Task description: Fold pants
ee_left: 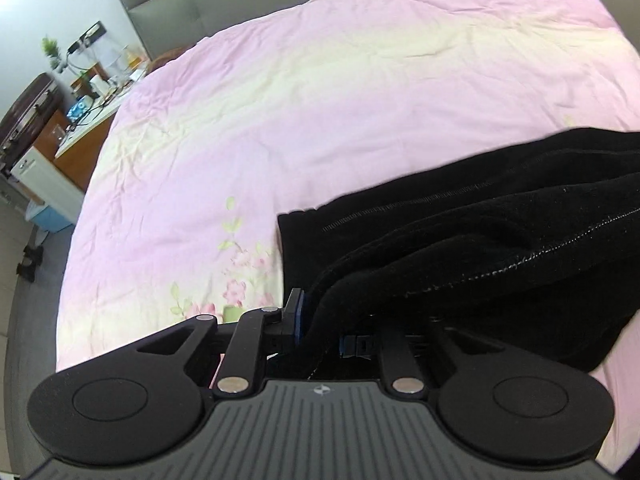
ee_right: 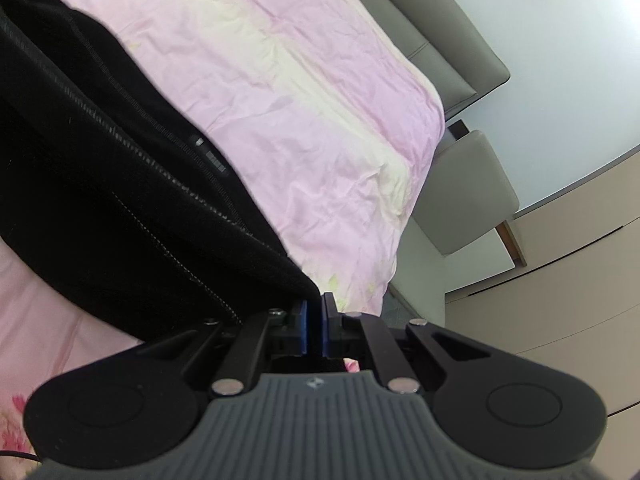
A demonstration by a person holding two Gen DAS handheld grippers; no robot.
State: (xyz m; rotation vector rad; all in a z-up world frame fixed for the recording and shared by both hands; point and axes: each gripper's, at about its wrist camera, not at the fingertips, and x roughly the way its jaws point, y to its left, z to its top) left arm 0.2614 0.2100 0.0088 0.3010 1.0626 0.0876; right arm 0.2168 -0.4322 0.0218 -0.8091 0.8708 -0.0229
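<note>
The black pants (ee_left: pixel 480 232) hang lifted above the pink bed cover (ee_left: pixel 280 120), stretched between my two grippers. My left gripper (ee_left: pixel 320 320) is shut on one end of the pants, with the cloth bunched between its blue-padded fingers and covering the right finger. In the right wrist view the pants (ee_right: pixel 100 184) run from upper left down to my right gripper (ee_right: pixel 314 320), which is shut on their edge. A seam with pale stitching runs along the cloth in both views.
The pink and cream bed cover (ee_right: pixel 320 120) fills the bed. A grey headboard (ee_left: pixel 168 8) stands at the far end. A cluttered desk (ee_left: pixel 80 112) is to the bed's left. A grey chair (ee_right: pixel 464 200) and beige cabinets (ee_right: pixel 560 300) are to the right.
</note>
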